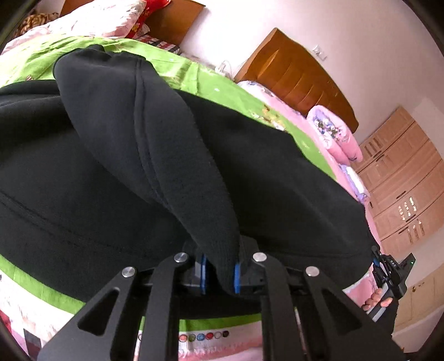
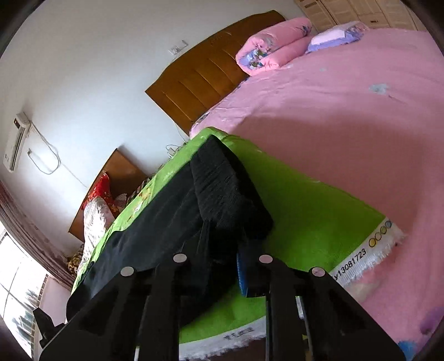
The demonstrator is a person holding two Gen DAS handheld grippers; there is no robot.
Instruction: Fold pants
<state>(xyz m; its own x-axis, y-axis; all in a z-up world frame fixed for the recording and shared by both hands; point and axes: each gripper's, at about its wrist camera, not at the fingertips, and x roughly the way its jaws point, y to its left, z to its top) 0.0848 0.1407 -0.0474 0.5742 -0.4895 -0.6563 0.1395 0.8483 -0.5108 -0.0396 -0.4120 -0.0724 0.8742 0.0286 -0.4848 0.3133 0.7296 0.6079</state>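
Note:
Black pants [image 1: 111, 180] lie spread on a green cloth [image 1: 216, 86] over the bed. My left gripper [image 1: 220, 275] is shut on a raised fold of the pants, and the black cloth is pinched between its blue pads [image 1: 236, 277]. In the right wrist view the pants [image 2: 166, 222] stretch away along the green cloth [image 2: 305, 222]. My right gripper [image 2: 222, 275] is shut on their near edge, with one blue pad [image 2: 242, 275] showing and the other hidden by cloth. The right gripper [image 1: 388, 272] and the hand [image 1: 377, 301] holding it show at the right of the left wrist view.
A pink sheet [image 2: 347, 125] covers the bed to the right of the green cloth. A rolled pink quilt [image 2: 266, 52] and a wooden headboard [image 2: 199, 83] stand at the far end. Patterned pillows [image 1: 100, 19] lie at the far left, and a wardrobe [image 1: 405, 188] stands at the right.

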